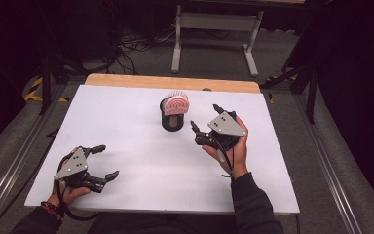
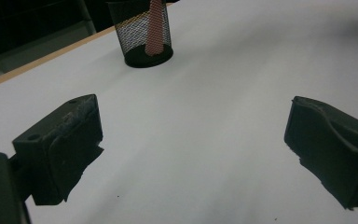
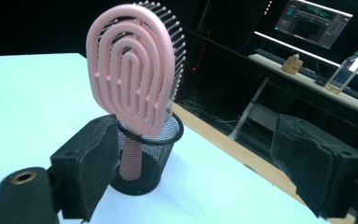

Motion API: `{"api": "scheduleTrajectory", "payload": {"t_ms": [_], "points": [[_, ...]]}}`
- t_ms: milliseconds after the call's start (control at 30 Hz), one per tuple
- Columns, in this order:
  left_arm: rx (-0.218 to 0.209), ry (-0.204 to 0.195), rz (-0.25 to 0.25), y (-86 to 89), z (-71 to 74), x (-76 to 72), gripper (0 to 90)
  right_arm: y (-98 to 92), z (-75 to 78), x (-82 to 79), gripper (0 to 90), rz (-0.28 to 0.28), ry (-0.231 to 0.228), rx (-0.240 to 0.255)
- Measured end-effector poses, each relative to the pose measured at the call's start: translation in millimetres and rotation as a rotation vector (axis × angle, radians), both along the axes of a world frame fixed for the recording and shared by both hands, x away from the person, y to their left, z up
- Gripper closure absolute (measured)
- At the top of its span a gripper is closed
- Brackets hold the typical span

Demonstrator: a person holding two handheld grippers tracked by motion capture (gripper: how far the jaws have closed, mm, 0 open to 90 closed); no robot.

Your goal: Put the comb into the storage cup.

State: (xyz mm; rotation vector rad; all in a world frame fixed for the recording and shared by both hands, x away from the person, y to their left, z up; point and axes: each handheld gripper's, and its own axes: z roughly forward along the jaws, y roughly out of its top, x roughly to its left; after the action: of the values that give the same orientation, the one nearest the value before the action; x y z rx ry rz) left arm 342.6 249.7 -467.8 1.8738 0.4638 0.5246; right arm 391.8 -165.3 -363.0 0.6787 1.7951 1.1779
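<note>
Because the pink hairbrush stands handle-down in a light black mesh cup near the middle of the desk's far edge, its head leaning over the rim, a careless pull could tip the cup or drag it toward that edge. Your right claw sits just beside the cup, jaws apart and empty. Your left claw, also apart and empty, waits near the near left corner, well away.
</note>
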Motion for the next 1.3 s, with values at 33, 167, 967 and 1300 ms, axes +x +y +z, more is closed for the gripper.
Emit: {"api": "scheduleTrajectory", "payload": {"t_ms": [33,167,967,1300], "points": [[-0.001,-0.001,0.002,-0.5,-0.2,-0.2,5.0,-1.5,-2.4,-0.9,15.5,0.0,0.001,0.003],[0.0,0.0,0.003,-0.5,-0.4,0.0,4.9,-7.8,-6.7,-5.4,14.0,-0.003,0.003,0.006],[0.009,-0.001,0.0,-1.0,-0.4,-0.5,4.9,-12.8,-17.7,-26.0,14.3,0.04,-0.012,-0.058],[0.013,-0.002,0.004,-1.0,0.2,-0.5,5.0,-14.9,-20.4,-34.1,14.2,0.056,-0.011,-0.076]]}}
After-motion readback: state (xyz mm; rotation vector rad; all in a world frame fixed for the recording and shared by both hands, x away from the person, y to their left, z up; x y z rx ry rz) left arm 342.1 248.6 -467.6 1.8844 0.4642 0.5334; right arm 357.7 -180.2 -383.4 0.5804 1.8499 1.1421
